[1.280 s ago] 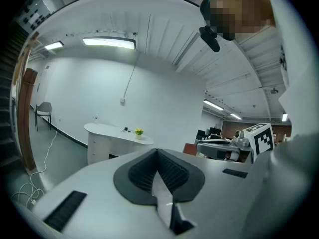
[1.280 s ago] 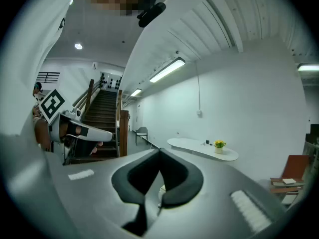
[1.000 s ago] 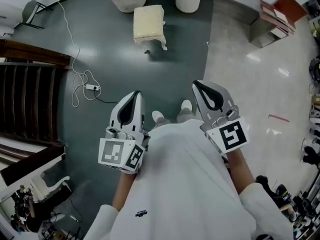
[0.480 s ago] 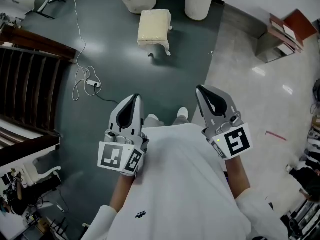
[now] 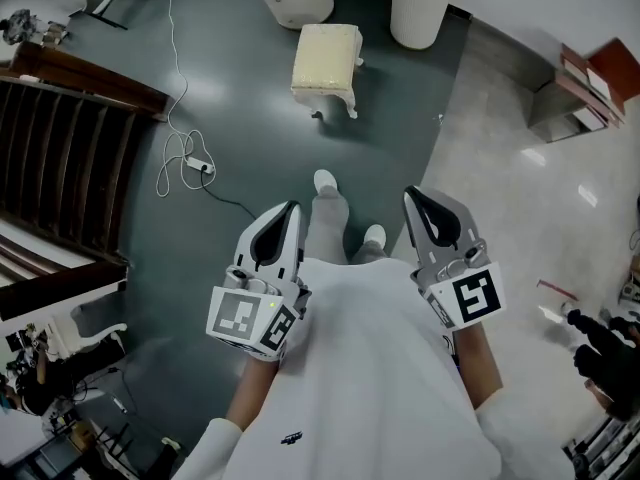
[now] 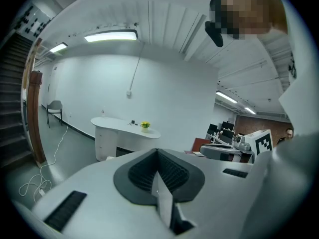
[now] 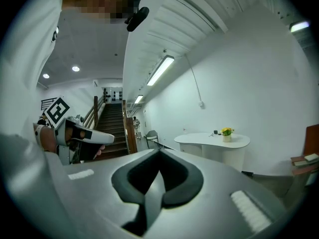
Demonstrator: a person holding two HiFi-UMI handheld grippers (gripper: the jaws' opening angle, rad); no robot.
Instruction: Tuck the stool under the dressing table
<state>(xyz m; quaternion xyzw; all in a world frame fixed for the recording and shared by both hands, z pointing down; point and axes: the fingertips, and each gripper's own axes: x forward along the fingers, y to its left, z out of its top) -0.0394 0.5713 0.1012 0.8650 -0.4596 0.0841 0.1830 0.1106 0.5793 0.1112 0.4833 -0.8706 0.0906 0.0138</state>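
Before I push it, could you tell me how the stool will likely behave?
The stool looks small with a padded top, so it is probably light yet stiff. The floor looks smooth and glossy, so it should slide rather than catch. Its slim curved legs might let it tip if pushed high.

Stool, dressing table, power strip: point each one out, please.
stool (image 5: 327,53), head view, on its cream cushioned seat.
dressing table (image 6: 118,126), left gripper view, on the white tabletop.
power strip (image 5: 199,165), head view, on its white body on the floor.
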